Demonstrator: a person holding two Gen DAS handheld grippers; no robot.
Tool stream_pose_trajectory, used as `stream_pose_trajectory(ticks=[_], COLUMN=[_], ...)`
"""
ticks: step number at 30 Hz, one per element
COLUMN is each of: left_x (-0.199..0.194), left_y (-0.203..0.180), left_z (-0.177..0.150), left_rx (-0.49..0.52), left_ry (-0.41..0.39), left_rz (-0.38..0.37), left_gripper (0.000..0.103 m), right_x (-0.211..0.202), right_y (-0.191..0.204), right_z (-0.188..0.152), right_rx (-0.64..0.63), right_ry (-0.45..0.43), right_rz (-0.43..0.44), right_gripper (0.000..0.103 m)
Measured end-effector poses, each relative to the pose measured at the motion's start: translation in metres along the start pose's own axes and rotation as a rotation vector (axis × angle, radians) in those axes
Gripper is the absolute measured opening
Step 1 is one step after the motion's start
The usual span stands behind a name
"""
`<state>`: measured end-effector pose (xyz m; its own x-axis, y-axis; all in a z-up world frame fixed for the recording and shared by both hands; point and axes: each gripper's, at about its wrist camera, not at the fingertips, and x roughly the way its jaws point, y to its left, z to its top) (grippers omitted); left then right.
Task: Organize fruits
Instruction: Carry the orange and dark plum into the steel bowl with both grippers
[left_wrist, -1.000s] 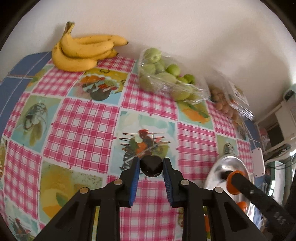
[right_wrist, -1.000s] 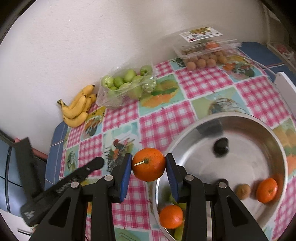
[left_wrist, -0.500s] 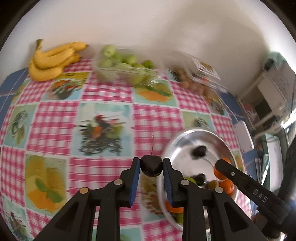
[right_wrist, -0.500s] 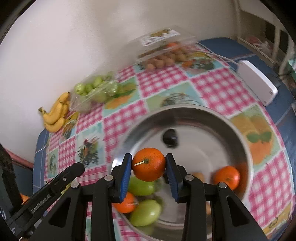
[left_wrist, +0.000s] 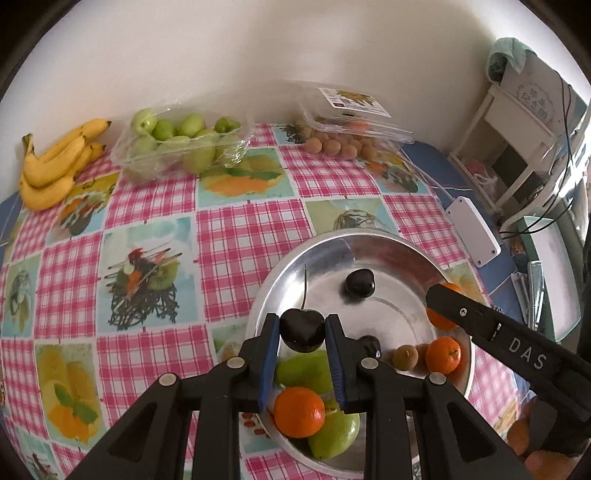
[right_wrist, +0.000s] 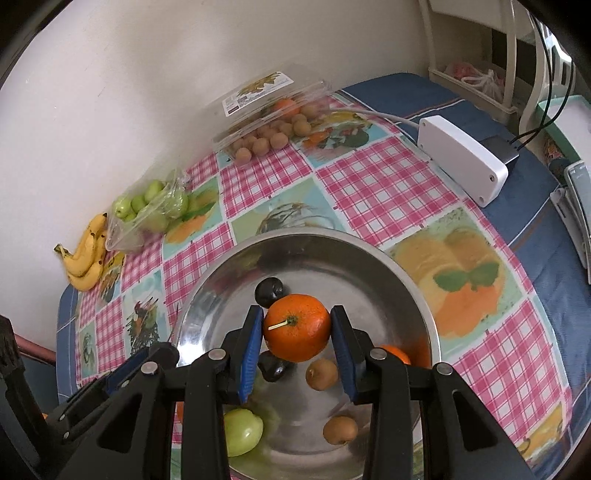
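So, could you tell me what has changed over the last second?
Both grippers have moved from above the tablecloth to over the bowl. The left gripper still holds the cherry, the right gripper the orange; nothing was released. Bananas, the fruit packs and the fruit in the bowl stayed put.

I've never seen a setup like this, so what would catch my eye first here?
Two black grippers over a shiny metal bowl: the left gripper pinches a dark cherry, the right gripper an orange. Behind, against the wall on the pink checked tablecloth, lie bananas and a tray of green fruit.
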<state>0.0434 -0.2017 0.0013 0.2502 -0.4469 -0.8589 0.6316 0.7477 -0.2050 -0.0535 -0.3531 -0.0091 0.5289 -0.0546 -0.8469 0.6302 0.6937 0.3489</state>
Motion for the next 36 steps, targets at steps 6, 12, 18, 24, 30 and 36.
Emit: stream_pose_trajectory(ticks=[6, 12, 18, 24, 30, 36], left_x=[0.009, 0.019, 0.027, 0.037, 0.046, 0.053], left_y=[0.0, -0.003, -0.003, -0.003, -0.006, -0.007], left_z=[0.002, 0.004, 0.006, 0.004, 0.001, -0.001], left_rx=[-0.004, 0.0, -0.002, -0.004, 0.006, 0.016], left_ry=[-0.001, -0.001, 0.006, 0.026, 0.05, 0.071], left_rz=[-0.008, -0.013, -0.016, -0.014, -0.01, 0.002], left_gripper=[0.027, 0.027, 0.027, 0.027, 0.027, 0.027], right_x=[0.008, 0.016, 0.03, 0.049, 0.059, 0.062], right_y=[0.003, 0.001, -0.006, -0.011, -0.014, -0.015], right_z=[0.003, 0.005, 0.007, 0.003, 0.002, 0.001], right_rx=[-0.022, -0.033, -0.032, -0.033, -0.027, -0.025], right_ry=[0.007, 0.012, 0.032, 0.075, 0.1, 0.111], right_rz=[-0.021, -0.029, -0.041, -0.068, -0.077, -0.082], right_gripper=[0.039, 0.039, 0.039, 0.039, 0.039, 0.039])
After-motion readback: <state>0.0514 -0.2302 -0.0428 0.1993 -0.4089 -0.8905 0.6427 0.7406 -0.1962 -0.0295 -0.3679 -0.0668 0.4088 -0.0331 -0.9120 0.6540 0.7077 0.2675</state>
